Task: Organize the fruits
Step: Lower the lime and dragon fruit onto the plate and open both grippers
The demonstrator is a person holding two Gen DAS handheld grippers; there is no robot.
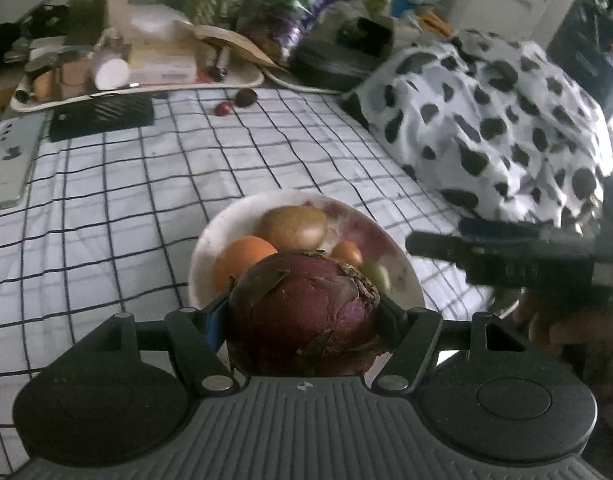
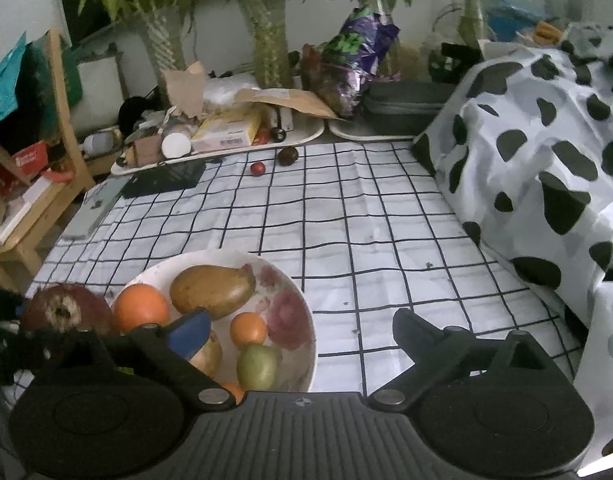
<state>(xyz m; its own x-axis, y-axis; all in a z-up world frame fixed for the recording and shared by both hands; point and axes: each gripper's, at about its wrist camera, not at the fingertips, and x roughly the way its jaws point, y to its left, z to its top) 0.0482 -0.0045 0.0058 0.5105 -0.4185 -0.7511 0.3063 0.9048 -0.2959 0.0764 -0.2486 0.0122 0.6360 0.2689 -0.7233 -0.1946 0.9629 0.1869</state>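
Nearest the left wrist camera, the left gripper (image 1: 304, 320) is clamped on a dark red, papery-skinned fruit (image 1: 302, 312), held just before the near rim of the floral bowl (image 1: 406, 276), presumably to add it to the fruit gathered there: a mango (image 2: 212, 291), oranges (image 2: 141, 307) and a green fruit (image 2: 257, 365). The right gripper (image 2: 302, 332) hangs wide apart and empty beside the bowl. Two small fruits (image 2: 287, 155) wait far across the checked table (image 2: 346, 208).
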